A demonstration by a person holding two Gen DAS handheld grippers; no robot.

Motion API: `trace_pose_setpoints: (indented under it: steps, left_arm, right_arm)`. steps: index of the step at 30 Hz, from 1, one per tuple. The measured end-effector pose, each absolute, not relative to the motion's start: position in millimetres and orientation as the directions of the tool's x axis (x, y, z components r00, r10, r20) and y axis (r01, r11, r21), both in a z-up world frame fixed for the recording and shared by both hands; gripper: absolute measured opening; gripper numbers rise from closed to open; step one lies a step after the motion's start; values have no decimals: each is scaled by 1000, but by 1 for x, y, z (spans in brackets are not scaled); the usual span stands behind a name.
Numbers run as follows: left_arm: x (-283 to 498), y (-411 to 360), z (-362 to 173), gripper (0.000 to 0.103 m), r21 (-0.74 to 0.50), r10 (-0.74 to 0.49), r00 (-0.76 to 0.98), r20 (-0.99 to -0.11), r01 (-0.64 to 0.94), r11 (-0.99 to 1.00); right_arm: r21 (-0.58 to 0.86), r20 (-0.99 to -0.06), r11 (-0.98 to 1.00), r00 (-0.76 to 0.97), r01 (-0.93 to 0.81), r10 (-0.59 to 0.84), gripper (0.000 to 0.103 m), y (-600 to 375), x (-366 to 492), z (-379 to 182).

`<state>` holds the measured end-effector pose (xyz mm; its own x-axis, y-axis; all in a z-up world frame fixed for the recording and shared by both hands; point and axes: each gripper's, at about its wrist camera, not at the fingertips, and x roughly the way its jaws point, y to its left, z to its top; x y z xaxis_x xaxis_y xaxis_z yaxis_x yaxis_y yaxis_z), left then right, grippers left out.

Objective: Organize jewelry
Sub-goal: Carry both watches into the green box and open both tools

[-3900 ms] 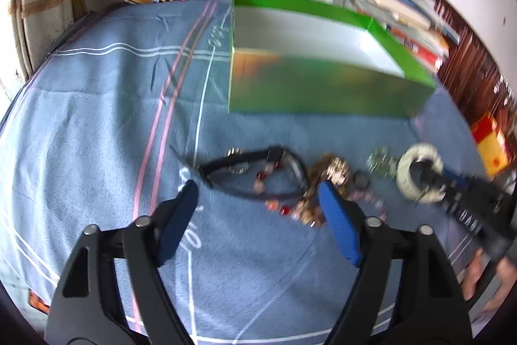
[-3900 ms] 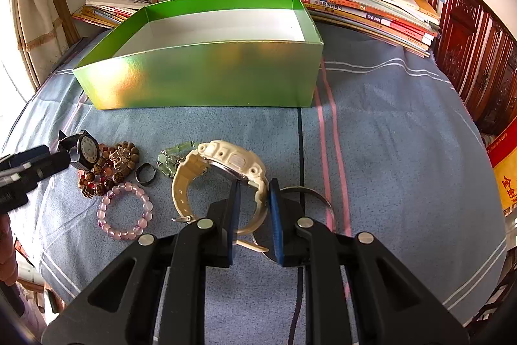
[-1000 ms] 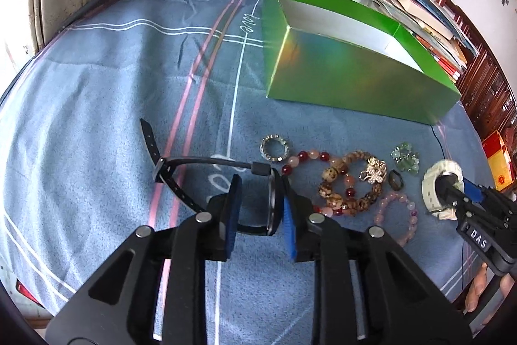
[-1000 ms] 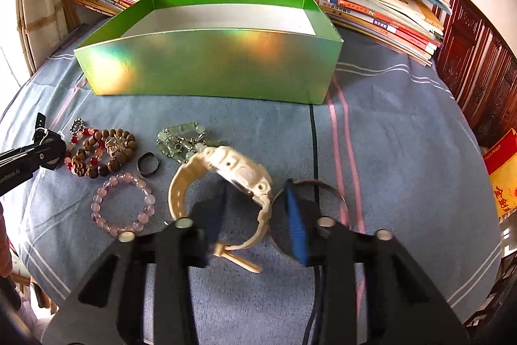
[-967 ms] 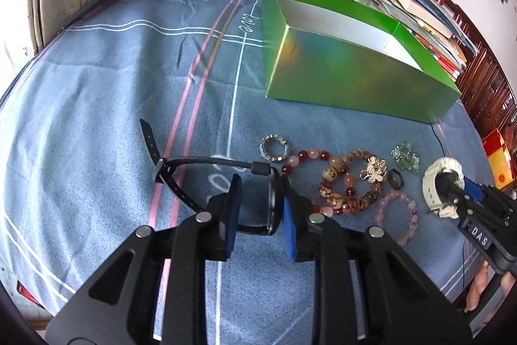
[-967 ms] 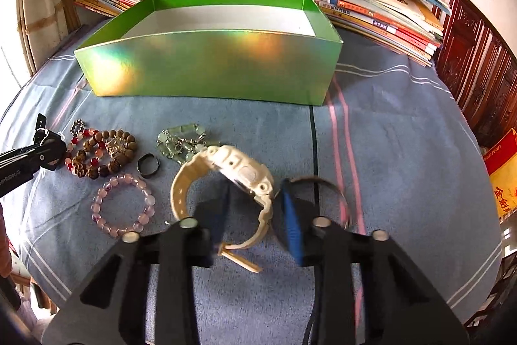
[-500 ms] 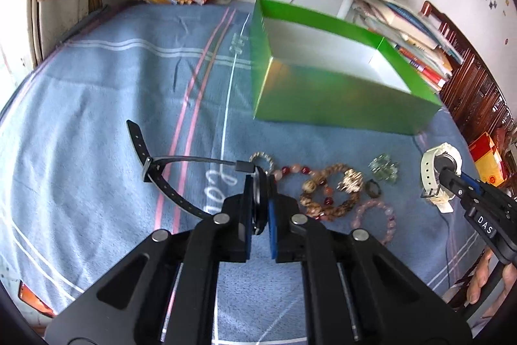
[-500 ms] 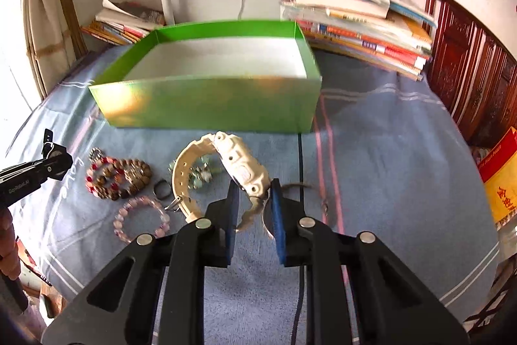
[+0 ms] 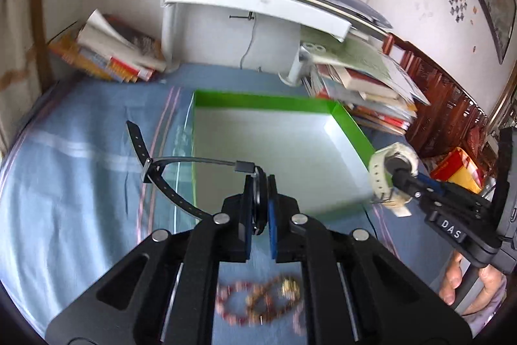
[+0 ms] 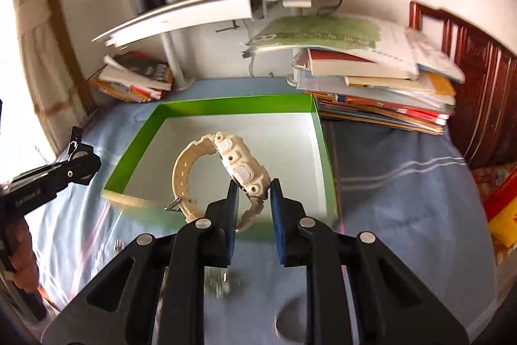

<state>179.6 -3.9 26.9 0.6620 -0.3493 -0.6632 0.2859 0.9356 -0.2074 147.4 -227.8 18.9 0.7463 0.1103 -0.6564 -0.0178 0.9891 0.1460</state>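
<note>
1. Left wrist view: left hand-held gripper clamps the black watch by its case, strap hanging free above the near wall of the empty green box; beaded bracelets lie blurred on the surface – unsorted.
2. Right wrist view: right hand-held gripper, narrowly parted, holds the cream watch above the box – not yet released; items below are blurred.

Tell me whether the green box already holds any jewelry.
No: the green box shows only its bare pale floor, and both watches hang above it in the grippers.
</note>
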Motion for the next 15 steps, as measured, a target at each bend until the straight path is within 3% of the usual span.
trace_pose_setpoints:
  steps: [7, 8, 9, 11, 15]
  left_arm:
    - [241, -30, 2, 9, -204, -337, 590, -734, 282, 938]
    - [244, -33, 0, 14, -193, -328, 589, -738, 282, 940]
    - [247, -35, -4, 28, -181, -317, 590, -742, 279, 943]
    - [244, -38, -3, 45, -162, -303, 605, -737, 277, 947]
    - [211, -26, 8, 52, -100, -262, 664, -700, 272, 957]
  right_arm:
    - [133, -734, 990, 676, 51, 64, 20, -228, 210, -10]
    - [128, -740, 991, 670, 49, 62, 20, -226, 213, -13]
    - [127, -746, 991, 663, 51, 62, 23, -226, 215, -15]
    - [155, -741, 987, 666, 45, 86, 31, -228, 210, -14]
    - [147, -685, 988, 725, 35, 76, 40, -235, 169, 6]
